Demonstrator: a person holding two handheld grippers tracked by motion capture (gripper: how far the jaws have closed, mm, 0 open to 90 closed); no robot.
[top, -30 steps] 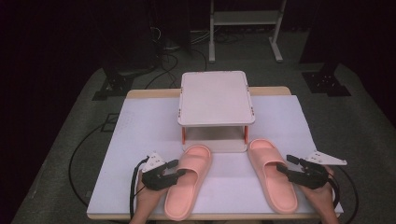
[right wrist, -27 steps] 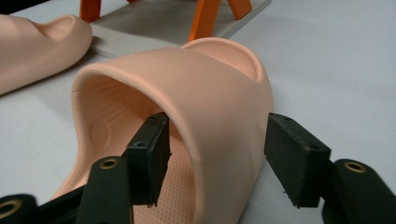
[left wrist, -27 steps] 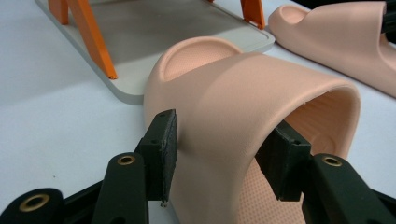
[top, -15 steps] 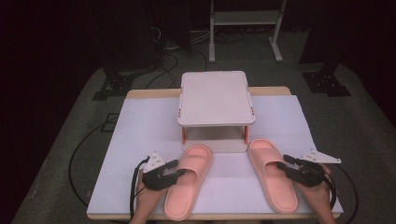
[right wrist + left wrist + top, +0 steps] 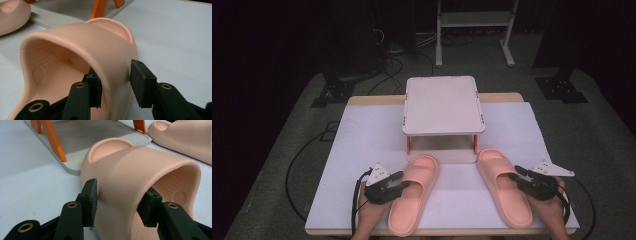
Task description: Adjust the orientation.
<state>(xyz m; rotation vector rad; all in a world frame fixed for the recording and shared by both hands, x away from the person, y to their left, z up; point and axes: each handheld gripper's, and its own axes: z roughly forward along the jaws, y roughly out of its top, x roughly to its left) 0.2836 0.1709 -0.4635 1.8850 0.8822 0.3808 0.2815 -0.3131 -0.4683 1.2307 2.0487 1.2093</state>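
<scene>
Two peach foam slides lie on a white-covered table (image 5: 362, 135), in its near half. The left slide (image 5: 413, 194) has its long axis running from heel at 7 o'clock to toe at 1 o'clock. The right slide (image 5: 503, 186) runs from heel at 5 o'clock to toe at 11 o'clock, so the toes lean toward each other.

Both toes point at a small two-level rack (image 5: 443, 104) with orange legs, which stands at 12 o'clock just beyond them and blocks the way ahead. The left slide's toe lies just beside the rack's grey base plate (image 5: 82, 142).

The left tongs (image 5: 117, 201) straddle the outer side of the left slide's strap; they have just been closing, with the near pad touching the foam. The right tongs (image 5: 116, 83) straddle the right slide's strap likewise and have just been closing; a small gap shows at the outer pad.
</scene>
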